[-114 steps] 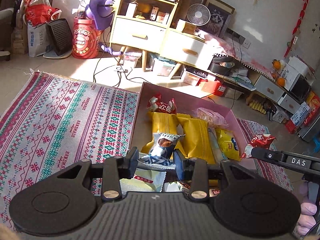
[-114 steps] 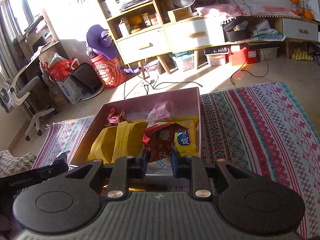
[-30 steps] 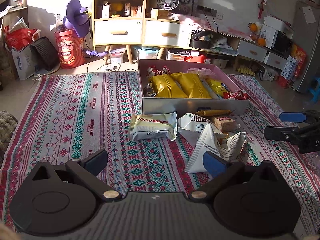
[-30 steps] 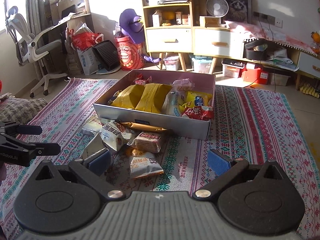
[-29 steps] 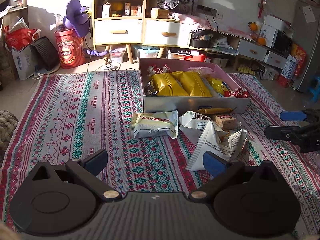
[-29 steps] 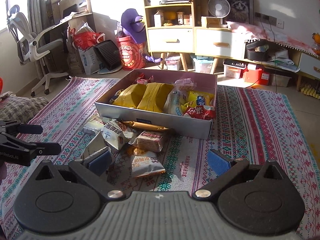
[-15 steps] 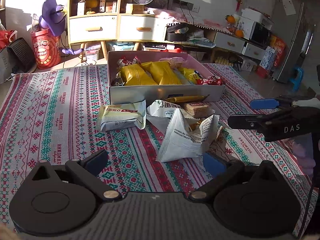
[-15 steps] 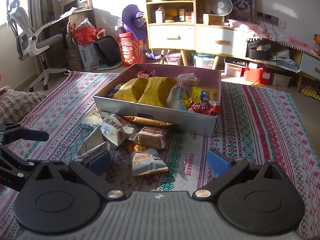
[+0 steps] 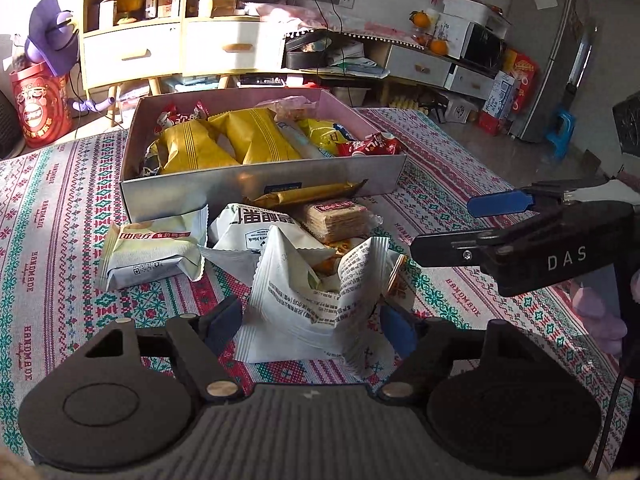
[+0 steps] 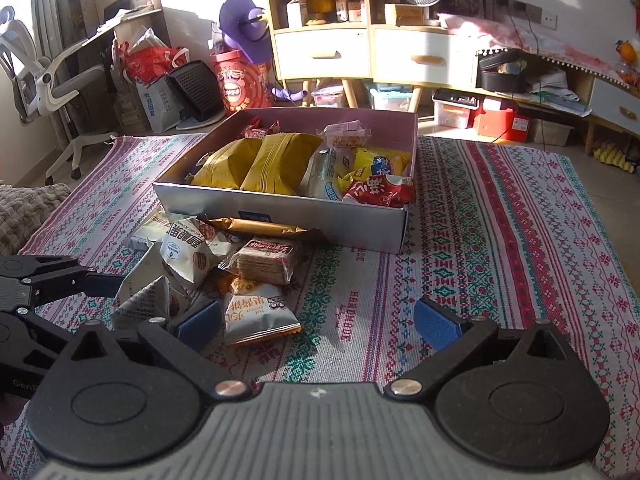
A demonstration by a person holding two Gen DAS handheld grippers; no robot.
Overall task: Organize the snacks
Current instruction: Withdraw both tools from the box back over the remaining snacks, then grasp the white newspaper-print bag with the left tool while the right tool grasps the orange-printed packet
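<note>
Centre frame sits the grey-walled cardboard snack box (image 9: 256, 184), long axis running left-right, and below it the crumpled white printed snack packet (image 9: 308, 304) stands between the left gripper (image 9: 312, 322) fingers, spread apart, its base hidden, while the right gripper (image 10: 318, 326) gapes wide too.

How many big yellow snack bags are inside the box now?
2: both lie side by side in the box, left yellow bag, right yellow bag. Others may be hidden beneath.
</note>
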